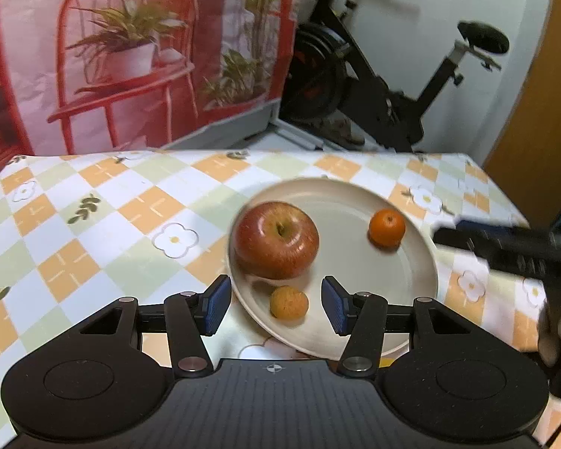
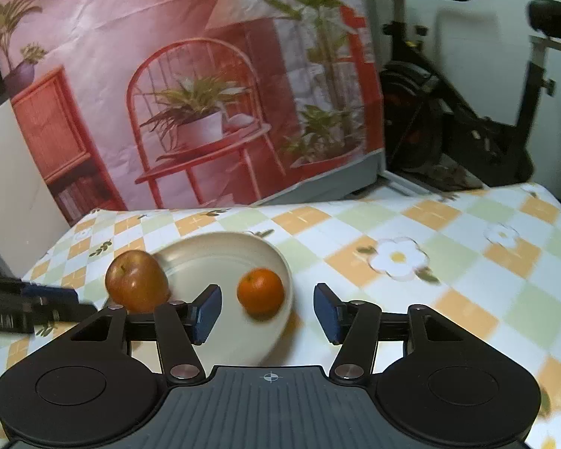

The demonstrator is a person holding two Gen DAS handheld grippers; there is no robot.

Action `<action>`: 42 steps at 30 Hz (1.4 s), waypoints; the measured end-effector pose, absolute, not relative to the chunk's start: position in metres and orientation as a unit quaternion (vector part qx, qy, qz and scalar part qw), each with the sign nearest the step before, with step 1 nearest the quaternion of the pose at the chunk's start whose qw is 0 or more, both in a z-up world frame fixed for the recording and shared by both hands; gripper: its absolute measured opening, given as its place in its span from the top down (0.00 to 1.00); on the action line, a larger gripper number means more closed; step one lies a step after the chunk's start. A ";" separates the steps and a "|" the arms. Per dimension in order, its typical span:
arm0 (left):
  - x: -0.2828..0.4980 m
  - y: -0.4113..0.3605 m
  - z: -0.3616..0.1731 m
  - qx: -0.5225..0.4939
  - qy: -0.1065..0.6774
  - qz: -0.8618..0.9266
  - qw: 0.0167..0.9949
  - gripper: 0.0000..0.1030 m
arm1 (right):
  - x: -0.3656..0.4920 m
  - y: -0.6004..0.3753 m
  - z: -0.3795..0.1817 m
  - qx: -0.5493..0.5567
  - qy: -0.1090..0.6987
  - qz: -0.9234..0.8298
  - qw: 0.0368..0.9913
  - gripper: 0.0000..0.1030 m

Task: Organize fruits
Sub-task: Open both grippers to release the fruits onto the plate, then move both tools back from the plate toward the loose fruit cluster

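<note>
Apple (image 1: 276, 240), tangerine (image 1: 387, 228) on plate (image 1: 411, 262), exercise bike (image 1: 374, 86) behind.

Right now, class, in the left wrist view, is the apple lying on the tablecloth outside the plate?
No, the apple sits on the cream plate, near its left rim, along with the tangerine.

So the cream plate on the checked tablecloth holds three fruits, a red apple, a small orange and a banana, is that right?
Not quite: there is no banana. The third fruit on the cream plate is a small round yellowish-orange fruit with a rough skin, lying in front of the red apple. The small orange and the checked tablecloth are as you say. The left wrist view shows all three.
</note>
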State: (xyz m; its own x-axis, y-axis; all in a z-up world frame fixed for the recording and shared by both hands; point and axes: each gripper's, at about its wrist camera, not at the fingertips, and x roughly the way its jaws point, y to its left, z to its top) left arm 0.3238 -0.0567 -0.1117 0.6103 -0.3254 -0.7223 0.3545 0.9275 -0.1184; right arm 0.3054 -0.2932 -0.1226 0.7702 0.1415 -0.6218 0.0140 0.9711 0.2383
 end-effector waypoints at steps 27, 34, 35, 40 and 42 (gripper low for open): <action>0.249 -0.011 -0.084 -0.031 0.355 -0.143 0.923 0.44 | 0.201 -0.252 -0.104 0.112 0.327 0.041 0.938 0.34; 0.248 -0.013 -0.083 -0.026 0.355 -0.153 0.922 0.45 | 0.203 -0.240 -0.104 0.104 0.341 0.071 0.931 0.34; 0.248 -0.014 -0.084 -0.025 0.357 -0.158 0.921 0.45 | 0.204 -0.239 -0.105 0.103 0.345 0.075 0.930 0.35; 0.251 -0.020 -0.087 -0.018 0.361 -0.177 0.916 0.50 | 0.210 -0.231 -0.111 0.101 0.369 0.092 0.919 0.35; 0.253 -0.023 -0.089 -0.015 0.363 -0.181 0.914 0.50 | 0.213 -0.227 -0.113 0.098 0.375 0.100 0.916 0.35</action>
